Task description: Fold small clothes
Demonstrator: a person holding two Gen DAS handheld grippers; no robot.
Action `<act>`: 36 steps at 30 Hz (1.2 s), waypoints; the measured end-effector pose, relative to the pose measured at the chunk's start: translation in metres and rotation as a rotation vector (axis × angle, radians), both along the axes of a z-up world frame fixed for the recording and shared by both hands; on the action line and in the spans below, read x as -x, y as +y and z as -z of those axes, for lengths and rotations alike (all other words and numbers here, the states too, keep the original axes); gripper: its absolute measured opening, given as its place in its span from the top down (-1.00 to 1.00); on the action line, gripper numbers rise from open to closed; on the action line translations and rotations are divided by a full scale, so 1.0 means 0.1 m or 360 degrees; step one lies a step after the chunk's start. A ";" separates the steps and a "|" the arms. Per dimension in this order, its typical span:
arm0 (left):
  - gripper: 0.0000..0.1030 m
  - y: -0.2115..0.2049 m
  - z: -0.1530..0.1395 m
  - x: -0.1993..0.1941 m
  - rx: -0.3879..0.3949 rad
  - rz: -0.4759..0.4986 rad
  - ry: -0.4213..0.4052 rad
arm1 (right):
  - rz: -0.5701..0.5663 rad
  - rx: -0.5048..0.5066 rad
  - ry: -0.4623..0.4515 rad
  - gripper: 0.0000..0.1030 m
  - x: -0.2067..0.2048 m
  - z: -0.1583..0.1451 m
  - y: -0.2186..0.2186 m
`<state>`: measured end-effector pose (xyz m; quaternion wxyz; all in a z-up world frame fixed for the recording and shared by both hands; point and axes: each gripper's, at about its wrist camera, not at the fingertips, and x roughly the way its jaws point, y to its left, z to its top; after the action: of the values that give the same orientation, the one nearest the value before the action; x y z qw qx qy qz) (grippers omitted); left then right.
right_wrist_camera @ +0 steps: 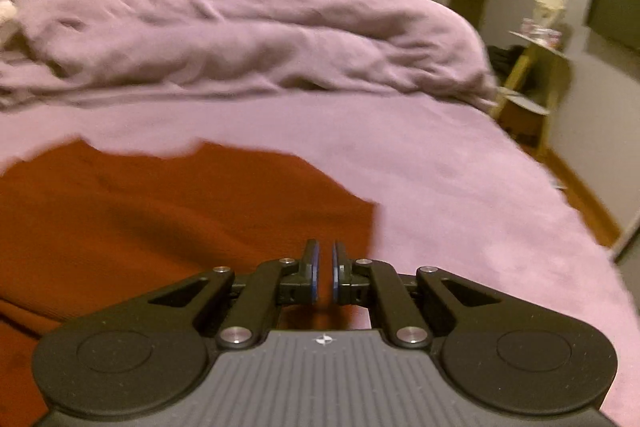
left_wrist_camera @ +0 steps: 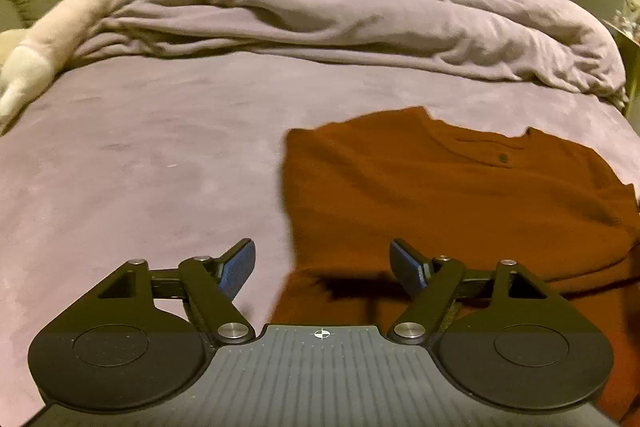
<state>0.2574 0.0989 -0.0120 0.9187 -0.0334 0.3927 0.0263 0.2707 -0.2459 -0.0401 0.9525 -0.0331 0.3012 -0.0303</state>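
A rust-orange shirt [left_wrist_camera: 460, 195] lies spread flat on the lilac bed sheet [left_wrist_camera: 140, 167], its collar and a dark button toward the far side. My left gripper [left_wrist_camera: 322, 259] is open wide and empty, just above the shirt's near left edge. In the right wrist view the shirt [right_wrist_camera: 160, 211] fills the left half. My right gripper [right_wrist_camera: 324, 267] has its blue pads nearly together with a thin gap, above the shirt's near right edge. Nothing shows between the pads.
A crumpled lilac duvet [left_wrist_camera: 340, 7] is heaped across the far side of the bed. A white plush toy [left_wrist_camera: 60, 27] lies at the far left. A small wooden side table [right_wrist_camera: 532, 79] stands beyond the bed's right edge, by the wall.
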 end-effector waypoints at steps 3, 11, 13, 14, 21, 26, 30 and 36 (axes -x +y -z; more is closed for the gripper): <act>-0.63 -0.17 0.14 -0.19 0.0033 0.0037 0.0066 | -0.0209 -0.0035 0.0055 0.84 -0.12 0.04 0.33; -0.79 -0.42 0.38 -0.38 -0.0061 0.0050 0.0051 | -0.0269 0.0089 0.0219 0.83 -0.51 0.49 0.63; -0.81 -0.45 0.41 -0.38 -0.0099 0.0054 0.0046 | -0.0274 0.0116 0.0223 0.83 -0.52 0.51 0.65; -0.81 -0.45 0.42 -0.37 -0.0115 0.0059 0.0039 | -0.0284 0.0133 0.0238 0.83 -0.54 0.51 0.67; -0.81 -0.44 0.34 -0.20 -0.0131 0.0113 0.0053 | -0.0322 0.0065 0.0210 0.81 -0.14 0.25 0.63; -0.82 -0.49 0.35 -0.14 -0.0175 0.0120 0.0066 | -0.0309 0.0069 0.0230 0.80 0.03 0.35 0.53; -0.82 -0.47 0.25 -0.05 -0.0212 0.0090 0.0111 | -0.0345 0.0186 0.0271 0.80 0.03 0.31 0.61; -0.82 -0.36 0.22 0.28 -0.0233 0.0069 0.0208 | -0.0351 0.0089 0.0319 0.64 0.47 0.16 0.50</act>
<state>0.2290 0.0624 -0.0337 0.8914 0.0441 0.4496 0.0373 0.2234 -0.1963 -0.0558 0.9139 -0.0954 0.3884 0.0695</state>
